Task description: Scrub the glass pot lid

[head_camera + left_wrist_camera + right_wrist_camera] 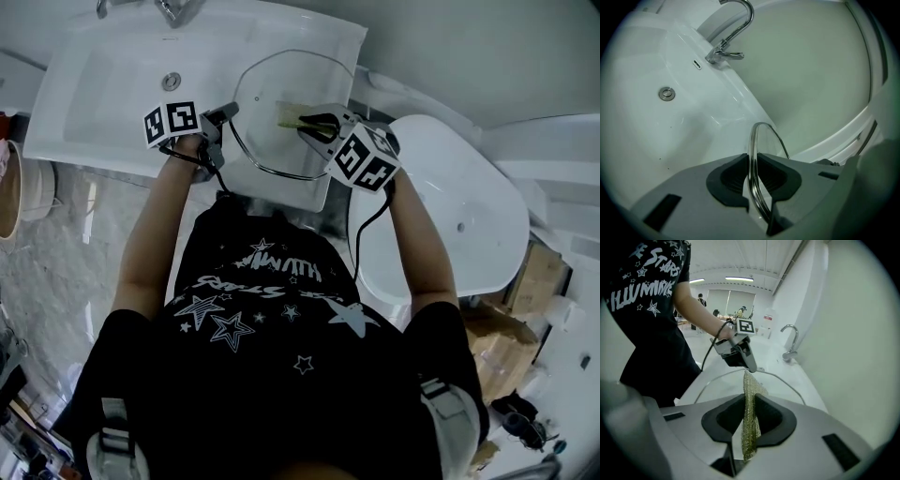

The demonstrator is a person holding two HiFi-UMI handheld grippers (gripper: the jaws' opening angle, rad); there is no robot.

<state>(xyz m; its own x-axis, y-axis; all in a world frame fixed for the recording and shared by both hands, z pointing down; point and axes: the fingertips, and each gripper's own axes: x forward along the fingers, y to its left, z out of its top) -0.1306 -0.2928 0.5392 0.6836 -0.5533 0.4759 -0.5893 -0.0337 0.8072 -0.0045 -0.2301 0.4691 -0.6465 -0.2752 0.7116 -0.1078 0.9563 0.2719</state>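
Glass pot lid (281,155): rim pinched in left gripper (228,113), held over sink (103,89). Scouring cloth (292,115): clamped in right gripper (307,123), at the glass. Scrubbing seemingly under way; remaining soil not discernible.

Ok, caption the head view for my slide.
At a white sink, the left gripper clamps the glass lid by its rim while the right gripper holds a scouring cloth over it.

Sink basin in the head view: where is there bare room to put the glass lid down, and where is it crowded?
Bare: the basin floor left of the drain, up to the left wall. Crowded: the right end, where the left gripper clamps the glass lid by its rim and the right gripper holds the scrub cloth over it.
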